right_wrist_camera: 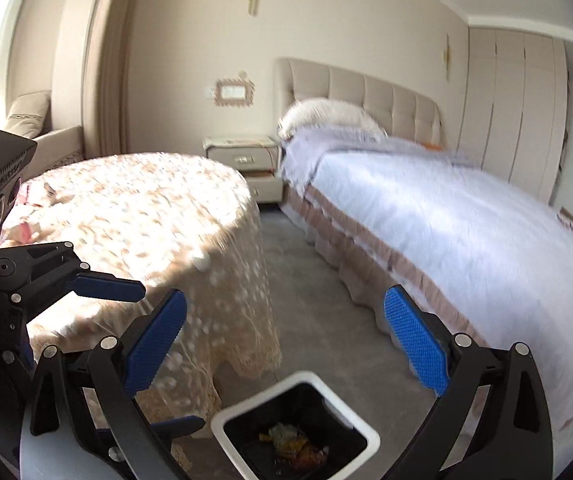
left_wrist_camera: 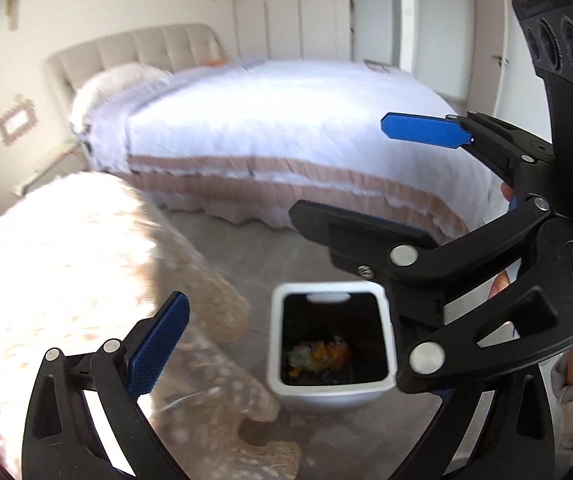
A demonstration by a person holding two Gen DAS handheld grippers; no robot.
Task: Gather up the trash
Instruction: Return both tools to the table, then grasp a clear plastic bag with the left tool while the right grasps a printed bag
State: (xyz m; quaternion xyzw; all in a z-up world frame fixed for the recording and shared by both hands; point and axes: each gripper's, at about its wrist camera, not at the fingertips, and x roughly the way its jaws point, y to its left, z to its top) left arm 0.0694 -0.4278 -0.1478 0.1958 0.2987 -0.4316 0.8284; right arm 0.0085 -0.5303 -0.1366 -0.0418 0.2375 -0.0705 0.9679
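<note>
Both wrist views look down on a white square-rimmed waste bin with a black liner (right_wrist_camera: 228, 414), standing on grey floor between a round table draped in a beige lace cloth (right_wrist_camera: 134, 216) and a bed with a white, pink-banded cover (right_wrist_camera: 466, 216). Crumpled yellow and orange wrappers (right_wrist_camera: 294, 446) lie at the bin's bottom, so the trash is inside the container. The right gripper (right_wrist_camera: 286, 344) has its blue-padded jaws spread wide with nothing between them. The left gripper (right_wrist_camera: 138, 316), seen in the right wrist view at the left edge, also appears spread and empty. The step in hand is judged to be clearing away from the bin after a drop. To do it well, lift straight above the rim, keep both claws apart from each other, and avoid snagging the hanging lace.
</note>
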